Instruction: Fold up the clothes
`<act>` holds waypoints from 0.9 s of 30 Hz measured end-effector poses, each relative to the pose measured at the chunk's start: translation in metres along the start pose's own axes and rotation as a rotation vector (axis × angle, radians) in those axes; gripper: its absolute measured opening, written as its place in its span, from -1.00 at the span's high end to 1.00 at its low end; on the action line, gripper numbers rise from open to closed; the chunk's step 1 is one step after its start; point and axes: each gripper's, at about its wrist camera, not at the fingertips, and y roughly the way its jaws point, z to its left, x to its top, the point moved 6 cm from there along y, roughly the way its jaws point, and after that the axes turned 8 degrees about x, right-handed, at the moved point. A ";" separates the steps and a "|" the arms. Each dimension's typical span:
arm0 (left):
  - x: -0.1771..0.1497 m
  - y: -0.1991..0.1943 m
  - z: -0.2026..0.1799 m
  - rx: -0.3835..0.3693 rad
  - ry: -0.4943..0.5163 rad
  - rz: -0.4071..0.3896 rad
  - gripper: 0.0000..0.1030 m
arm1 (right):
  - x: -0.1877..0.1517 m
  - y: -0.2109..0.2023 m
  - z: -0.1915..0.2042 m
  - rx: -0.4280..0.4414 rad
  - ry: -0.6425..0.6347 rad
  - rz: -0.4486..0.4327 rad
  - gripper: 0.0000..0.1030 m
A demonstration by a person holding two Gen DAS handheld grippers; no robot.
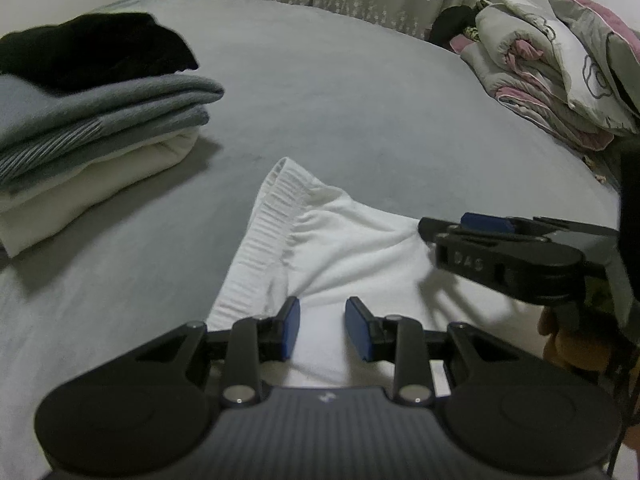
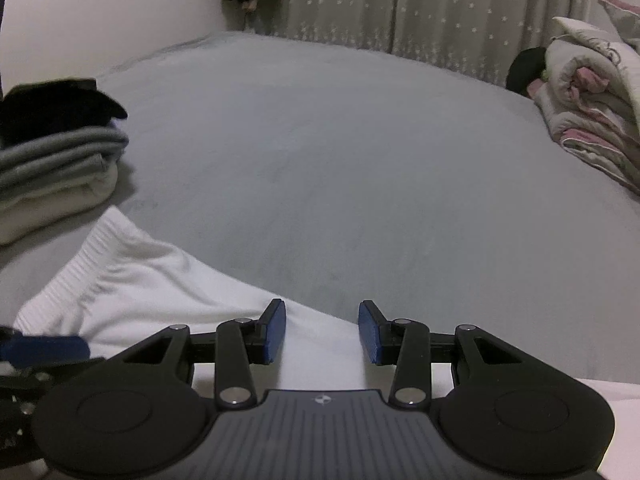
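Observation:
A white garment (image 1: pixel 352 248) with a ribbed hem (image 1: pixel 260 248) lies flat on the grey bed sheet (image 1: pixel 340 100). My left gripper (image 1: pixel 323 328) hovers over its near part, blue pads apart, only the cloth below showing in the gap. My right gripper (image 1: pixel 432 232) comes in from the right over the garment's right edge. In the right wrist view the right gripper (image 2: pixel 322 332) is open above the edge of the white garment (image 2: pixel 132 280), nothing between its pads. The left gripper (image 2: pixel 60 350) shows at the lower left, blurred.
A stack of folded clothes (image 1: pixel 92 128), black on grey on cream, sits at the left of the bed. Rolled quilts and pillows (image 1: pixel 552 72) pile up at the far right. A starred curtain (image 2: pixel 440 8) hangs behind the bed. A hand (image 1: pixel 560 340) holds the right gripper.

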 end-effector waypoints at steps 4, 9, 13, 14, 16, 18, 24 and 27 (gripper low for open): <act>-0.003 -0.004 0.006 -0.011 -0.014 0.013 0.47 | 0.004 -0.012 0.012 0.085 0.016 -0.052 0.23; -0.003 -0.004 0.008 -0.020 -0.019 0.026 0.47 | 0.008 0.002 0.047 0.217 -0.056 -0.019 0.83; -0.001 -0.002 0.010 -0.034 -0.036 0.033 0.46 | 0.012 0.022 0.067 0.257 -0.121 0.003 0.85; -0.001 -0.002 0.011 -0.039 -0.041 0.036 0.46 | 0.015 0.026 0.068 0.272 -0.118 0.002 0.85; 0.000 -0.001 0.012 -0.047 -0.050 0.041 0.46 | 0.019 0.033 0.067 0.297 -0.094 0.003 0.85; 0.000 0.000 0.012 -0.048 -0.051 0.043 0.46 | 0.022 0.040 0.067 0.309 -0.077 0.005 0.85; 0.000 0.000 0.011 -0.040 -0.043 0.039 0.46 | 0.023 0.052 0.067 0.323 -0.027 -0.026 0.85; 0.000 0.000 0.010 -0.038 -0.041 0.038 0.46 | 0.026 0.054 0.065 0.327 0.015 -0.040 0.86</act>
